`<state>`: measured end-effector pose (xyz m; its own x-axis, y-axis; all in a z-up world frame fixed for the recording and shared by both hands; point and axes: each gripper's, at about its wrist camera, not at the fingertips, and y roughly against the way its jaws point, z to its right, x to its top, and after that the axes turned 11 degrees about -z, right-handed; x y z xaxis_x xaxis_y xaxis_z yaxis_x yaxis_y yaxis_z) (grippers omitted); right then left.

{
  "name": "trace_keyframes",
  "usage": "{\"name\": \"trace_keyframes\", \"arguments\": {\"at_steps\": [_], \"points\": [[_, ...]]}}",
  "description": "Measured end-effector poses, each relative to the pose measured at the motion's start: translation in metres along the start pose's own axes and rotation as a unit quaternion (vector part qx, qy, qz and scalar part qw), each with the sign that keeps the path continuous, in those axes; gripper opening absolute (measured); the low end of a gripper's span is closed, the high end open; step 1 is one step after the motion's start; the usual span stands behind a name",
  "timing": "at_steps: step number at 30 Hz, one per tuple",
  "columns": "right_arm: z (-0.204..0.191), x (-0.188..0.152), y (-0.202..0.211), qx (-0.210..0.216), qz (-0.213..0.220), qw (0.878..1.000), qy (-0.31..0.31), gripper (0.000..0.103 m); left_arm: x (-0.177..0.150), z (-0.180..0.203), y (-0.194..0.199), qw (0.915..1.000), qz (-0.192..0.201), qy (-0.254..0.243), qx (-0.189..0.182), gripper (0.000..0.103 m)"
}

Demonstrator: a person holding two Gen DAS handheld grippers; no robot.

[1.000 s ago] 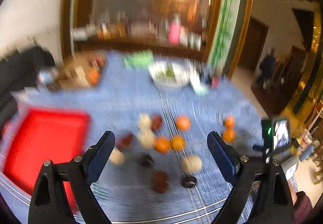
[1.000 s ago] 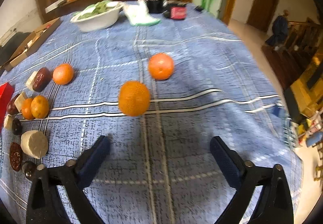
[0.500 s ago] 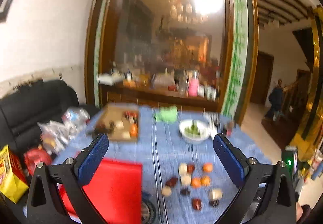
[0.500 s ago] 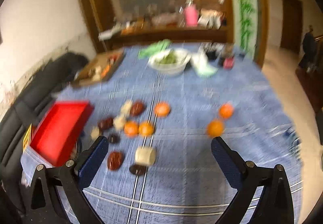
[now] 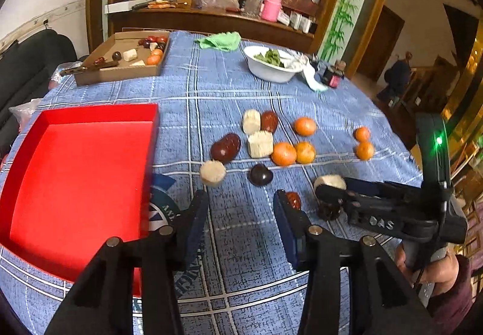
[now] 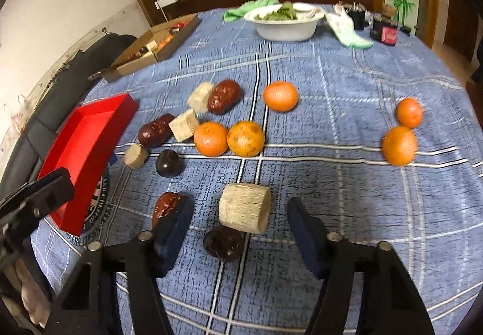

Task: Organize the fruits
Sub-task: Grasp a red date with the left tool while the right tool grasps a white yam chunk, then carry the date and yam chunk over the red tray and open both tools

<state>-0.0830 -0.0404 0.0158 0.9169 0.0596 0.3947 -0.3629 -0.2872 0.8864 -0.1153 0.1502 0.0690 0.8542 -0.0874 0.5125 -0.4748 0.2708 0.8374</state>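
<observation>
On the blue-check table [image 6: 347, 87], near edge, the pale cane chunk [image 6: 244, 208] is lying on its side w/ a dark round fruit [image 6: 225, 243] touching it on the near side. Right claw [image 6: 238, 232] is closing; both pieces are sitting between its jaws, pads not pressing on either yet. Left claw [image 5: 238, 220] is closing too, over bare cloth, nothing between.

Red tray [image 5: 75, 172] is waiting far left, empty, well apart from the chunk.

Handling, my guess: chunk is looking stiff, fibrous, light, w/ a rough skin that shouldn't slip. Its long axis is running roughly left-right, cut ends facing the pads, so the claw is probably lining up to squeeze end to end; across the curved sides it could roll. Dark fruit is looking smooth & glossy, likelier to squirt out if caught too.

Oranges [image 6: 244, 138] are lying farther out.
</observation>
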Motion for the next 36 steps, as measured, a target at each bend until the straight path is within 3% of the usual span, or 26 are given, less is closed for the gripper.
{"name": "trace_keyframes", "arguments": {"at_steps": [1, 10, 14, 15, 17, 20, 28, 32, 36], "points": [[0.002, 0.001, -0.004, 0.004, -0.006, 1.000, -0.004, 0.037, -0.001, 0.003, -0.004, 1.0000, -0.006, -0.004, -0.003, 0.044], [0.018, -0.003, 0.009, 0.019, 0.018, 0.999, -0.028, 0.033, 0.008, 0.045, -0.052, 0.9972, -0.038, -0.065, -0.007, 0.044], [0.023, -0.005, 0.014, 0.021, 0.025, 0.999, -0.029, 0.033, 0.012, 0.056, -0.078, 0.9948, -0.059, -0.082, 0.014, 0.044], [0.023, -0.006, 0.015, 0.022, 0.025, 0.999, -0.028, 0.032, 0.011, 0.057, -0.086, 0.9937, -0.072, -0.085, 0.014, 0.041], [0.024, -0.008, 0.016, 0.028, 0.026, 0.999, -0.029, 0.032, 0.009, 0.059, -0.086, 0.9939, -0.065, -0.088, 0.018, 0.025], [0.025, -0.011, 0.019, 0.035, 0.030, 0.998, -0.031, 0.032, 0.010, 0.052, -0.079, 0.9955, -0.061, -0.071, -0.017, 0.025], [-0.013, -0.007, 0.045, 0.047, 0.050, 0.998, 0.003, 0.032, 0.012, -0.004, -0.013, 0.9991, 0.010, 0.012, -0.041, 0.025], [-0.053, 0.001, 0.050, 0.076, 0.047, 0.995, 0.036, 0.033, 0.010, -0.053, 0.019, 0.9971, 0.045, 0.061, -0.002, 0.025], [-0.109, 0.012, 0.036, 0.123, 0.023, 0.989, 0.073, 0.033, -0.001, -0.114, 0.035, 0.9893, 0.054, 0.126, 0.050, 0.025]]}}
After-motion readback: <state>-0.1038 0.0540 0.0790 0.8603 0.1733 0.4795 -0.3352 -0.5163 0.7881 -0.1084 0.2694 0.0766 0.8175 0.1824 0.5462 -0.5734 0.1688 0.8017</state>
